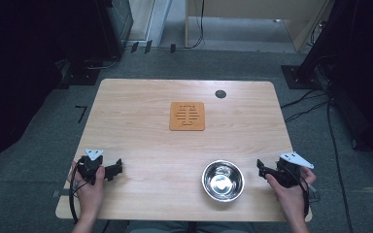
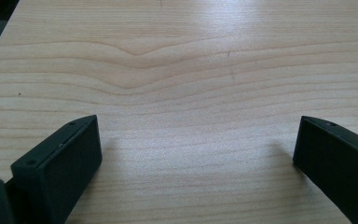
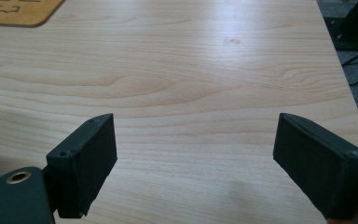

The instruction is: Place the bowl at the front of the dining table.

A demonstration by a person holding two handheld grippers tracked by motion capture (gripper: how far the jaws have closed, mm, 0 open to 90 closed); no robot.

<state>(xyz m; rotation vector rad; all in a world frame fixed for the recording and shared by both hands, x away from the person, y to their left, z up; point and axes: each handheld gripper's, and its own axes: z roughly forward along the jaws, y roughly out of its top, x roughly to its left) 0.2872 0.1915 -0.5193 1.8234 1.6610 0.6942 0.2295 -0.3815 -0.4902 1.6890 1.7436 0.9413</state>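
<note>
1. Left tongs (image 1: 118,169) sat spread and empty at the lower left of the surface (image 1: 141,141).
2. Right tongs (image 1: 261,167) sat spread and empty at lower right, just beside the steel bowl (image 1: 223,180).

Each of the 2 hand-held grippers, the left gripper (image 1: 118,169) and the right gripper (image 1: 259,166), is built in matt black with 2 blocky, flat-faced jaws. Small screw holes are seen along the jaws' top edges. A grey three-cornered plate is carried on top of each, and a black cable is trailed from each. A brass-coloured ring is set in the right gripper's body.
</note>
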